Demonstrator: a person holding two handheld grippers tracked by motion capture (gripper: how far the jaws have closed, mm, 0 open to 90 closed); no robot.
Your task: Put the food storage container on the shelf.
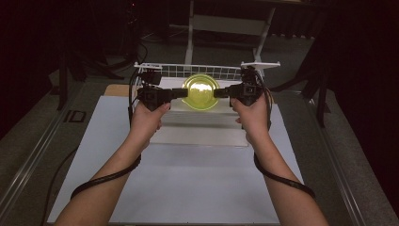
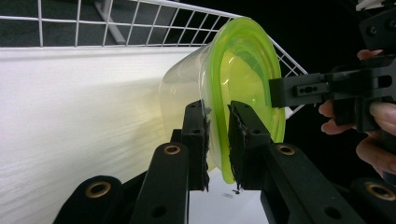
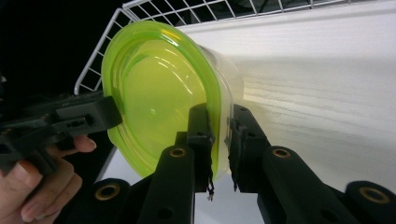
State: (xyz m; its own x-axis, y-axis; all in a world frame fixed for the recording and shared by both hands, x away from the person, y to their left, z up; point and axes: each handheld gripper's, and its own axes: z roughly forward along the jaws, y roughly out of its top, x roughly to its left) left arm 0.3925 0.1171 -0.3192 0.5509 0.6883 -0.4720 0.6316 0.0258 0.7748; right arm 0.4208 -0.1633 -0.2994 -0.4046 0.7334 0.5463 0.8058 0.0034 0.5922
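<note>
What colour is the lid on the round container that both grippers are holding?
The lid is translucent yellow-green, on a clear container. It shows best in the right gripper view.

arms: bare to the elbow, no sleeves in the high view
left gripper (image 1: 181, 93): black, blocky body, black cable (image 1: 101, 180) looped under forearm
right gripper (image 1: 220, 92): black, same build, matching cable
jaws: flat black bars, brass-ringed pivot holes, frayed dark pads (image 2: 236, 149)
</note>
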